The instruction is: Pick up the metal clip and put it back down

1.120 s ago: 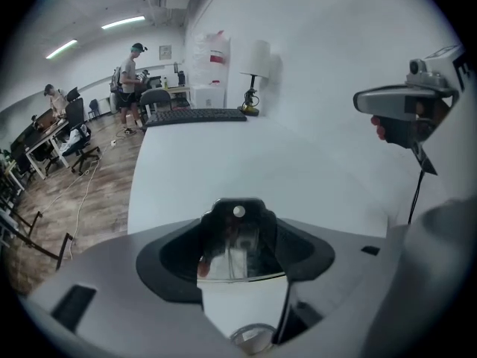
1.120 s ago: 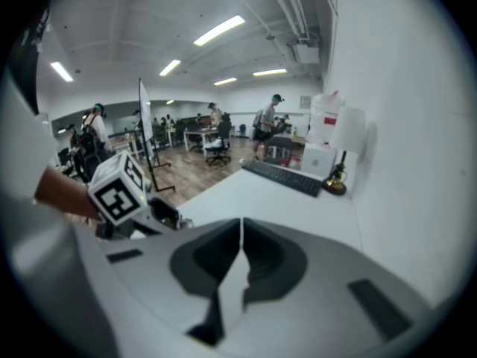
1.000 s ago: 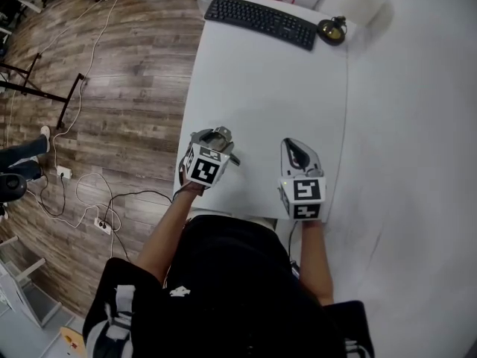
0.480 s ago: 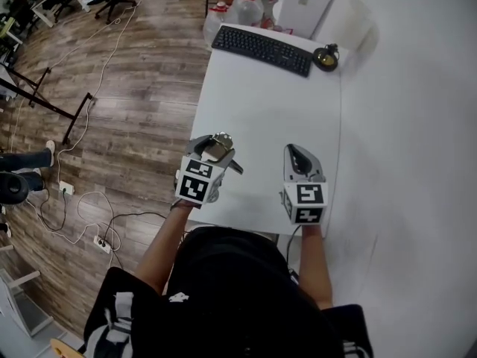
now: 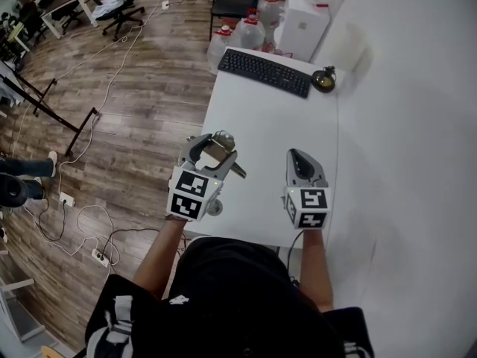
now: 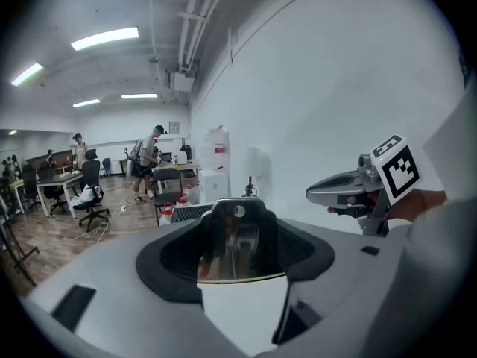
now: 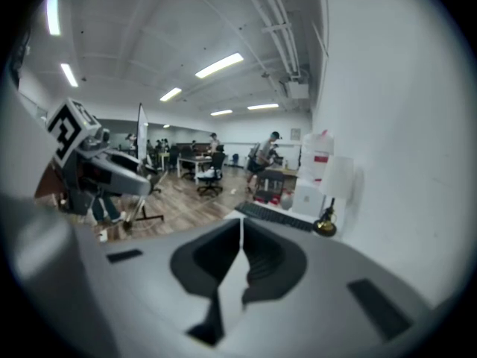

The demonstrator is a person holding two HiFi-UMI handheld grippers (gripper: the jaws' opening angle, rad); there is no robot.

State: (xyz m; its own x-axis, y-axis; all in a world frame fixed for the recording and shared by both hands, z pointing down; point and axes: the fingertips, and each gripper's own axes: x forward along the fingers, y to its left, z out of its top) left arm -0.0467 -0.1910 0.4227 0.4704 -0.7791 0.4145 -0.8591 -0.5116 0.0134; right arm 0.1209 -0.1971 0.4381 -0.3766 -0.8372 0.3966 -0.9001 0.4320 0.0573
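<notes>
The metal clip (image 5: pixel 218 154) is held between the jaws of the left gripper (image 5: pixel 211 145), which are clamped on it from both sides. In the left gripper view the clip (image 6: pixel 237 248) is seen as a shiny plate filling the gap between the dark jaw pads, with the white table (image 6: pixel 246 312) visible beneath it. In the head view the clip is found over the near left corner of the table (image 5: pixel 268 118), close to its left edge; whether it touches the surface cannot be told. A thin arm of the clip is seen sticking out toward the table's middle.

The right gripper (image 5: pixel 297 156) is held over the near right part of the table, well apart from the left one. Its jaws are pressed together with nothing between them, as shown in the right gripper view (image 7: pixel 240 228).

A black keyboard (image 5: pixel 264 71) is laid along the far edge, and a small dark round object (image 5: pixel 323 80) is set at the far right corner.
</notes>
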